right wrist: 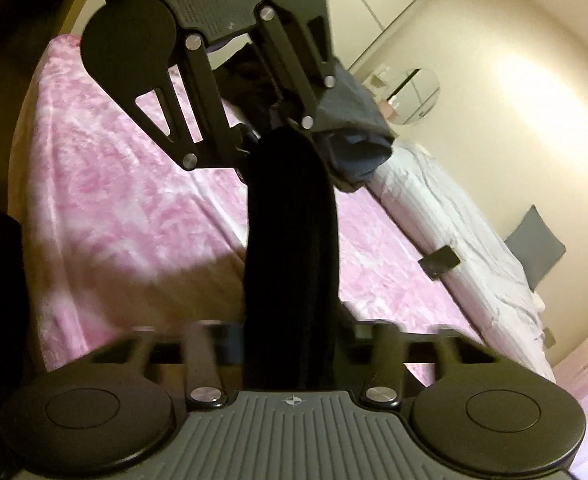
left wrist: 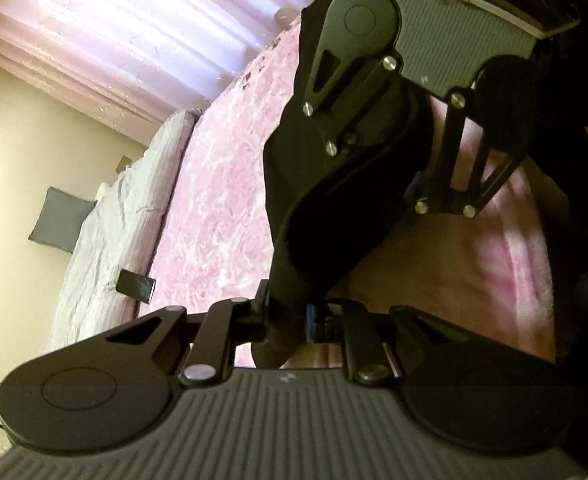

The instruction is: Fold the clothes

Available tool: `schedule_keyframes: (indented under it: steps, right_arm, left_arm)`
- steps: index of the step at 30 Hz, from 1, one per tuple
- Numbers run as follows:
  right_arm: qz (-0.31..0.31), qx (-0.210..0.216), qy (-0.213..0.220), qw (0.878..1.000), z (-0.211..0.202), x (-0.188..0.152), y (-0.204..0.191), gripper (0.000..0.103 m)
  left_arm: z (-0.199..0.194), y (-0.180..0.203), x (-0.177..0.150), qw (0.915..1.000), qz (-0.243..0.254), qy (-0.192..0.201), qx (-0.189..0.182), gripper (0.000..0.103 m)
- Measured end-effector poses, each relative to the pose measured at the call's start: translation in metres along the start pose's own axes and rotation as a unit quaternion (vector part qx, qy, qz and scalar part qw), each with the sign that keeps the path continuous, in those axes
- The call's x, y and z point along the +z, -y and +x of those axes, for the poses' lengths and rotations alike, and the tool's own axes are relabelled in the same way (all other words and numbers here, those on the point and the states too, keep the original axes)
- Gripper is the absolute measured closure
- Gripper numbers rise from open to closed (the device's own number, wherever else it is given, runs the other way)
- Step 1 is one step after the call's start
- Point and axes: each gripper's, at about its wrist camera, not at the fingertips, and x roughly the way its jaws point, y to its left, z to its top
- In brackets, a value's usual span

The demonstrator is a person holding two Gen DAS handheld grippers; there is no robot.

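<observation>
A long black garment point(right wrist: 290, 240) hangs stretched between my two grippers above the pink bed. In the left wrist view my left gripper point(left wrist: 288, 320) is shut on one narrow end of the garment point(left wrist: 321, 216). The right gripper point(left wrist: 389, 178) faces it from the upper right, its fingers around the thicker bunched part. In the right wrist view my right gripper point(right wrist: 290, 334) is blurred, with the wide black band passing between its jaws and filling the gap. The left gripper point(right wrist: 272, 136) pinches the far end at the top. The pads of both are hidden by cloth.
A pink flowered blanket point(right wrist: 114, 200) covers the bed below. A white duvet point(right wrist: 453, 220) lies along its far side with a small dark flat object point(right wrist: 439, 262) on it. Grey and blue clothes point(right wrist: 353, 120) are piled beyond. A grey pillow point(right wrist: 533, 244) leans on the wall.
</observation>
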Motion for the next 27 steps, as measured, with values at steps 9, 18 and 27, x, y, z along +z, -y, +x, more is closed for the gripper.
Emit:
schedule_keyframes:
  steps: [9,18,27]
  right_arm:
    - [0.081,0.008,0.01,0.997,0.003,0.0,0.016,0.097]
    - [0.396,-0.066,0.1,0.91,-0.053,-0.046,0.171,0.097]
    - [0.663,-0.289,0.095,0.684,-0.144,-0.264,0.273,0.097]
  left_arm:
    - [0.001,-0.009,-0.002,0.9951,-0.096,-0.007,0.024,0.078]
    - [-0.022,-0.06,0.039,0.9682,-0.201,0.029,0.146,0.063]
    - [0.037,-0.037,0.106,0.9797,-0.185,0.049,0.06,0.063]
